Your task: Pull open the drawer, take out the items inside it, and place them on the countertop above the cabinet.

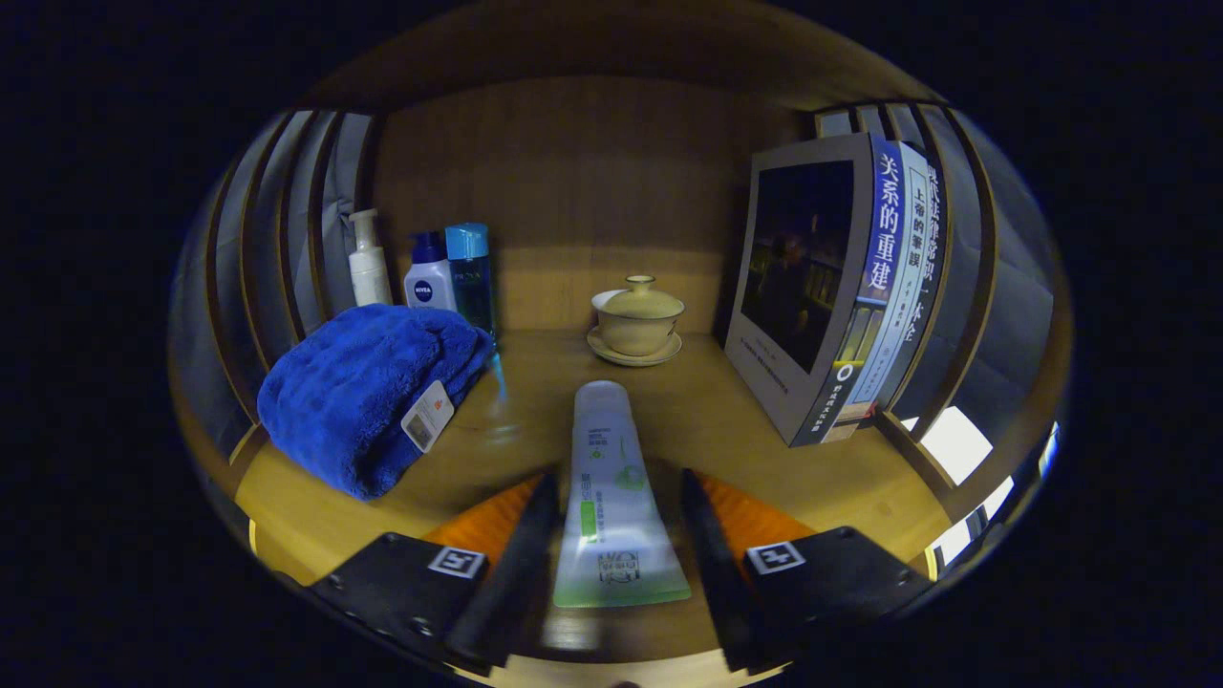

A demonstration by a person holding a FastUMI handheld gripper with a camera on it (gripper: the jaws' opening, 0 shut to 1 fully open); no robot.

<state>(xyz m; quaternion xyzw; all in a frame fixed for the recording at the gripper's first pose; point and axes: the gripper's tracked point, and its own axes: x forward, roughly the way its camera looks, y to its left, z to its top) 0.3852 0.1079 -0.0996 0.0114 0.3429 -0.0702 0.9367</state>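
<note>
A white tube (611, 497) with green print lay on the tan wooden worktop (688, 420), beside a deep blue towel (368, 392) and a cream lidded cup (638, 320).

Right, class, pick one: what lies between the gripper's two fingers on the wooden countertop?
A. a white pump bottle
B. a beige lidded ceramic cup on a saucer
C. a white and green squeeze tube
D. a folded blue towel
C: the white and green squeeze tube lies flat between the open fingers of the gripper, neither finger touching it; the towel, cup and bottle sit apart.
</note>
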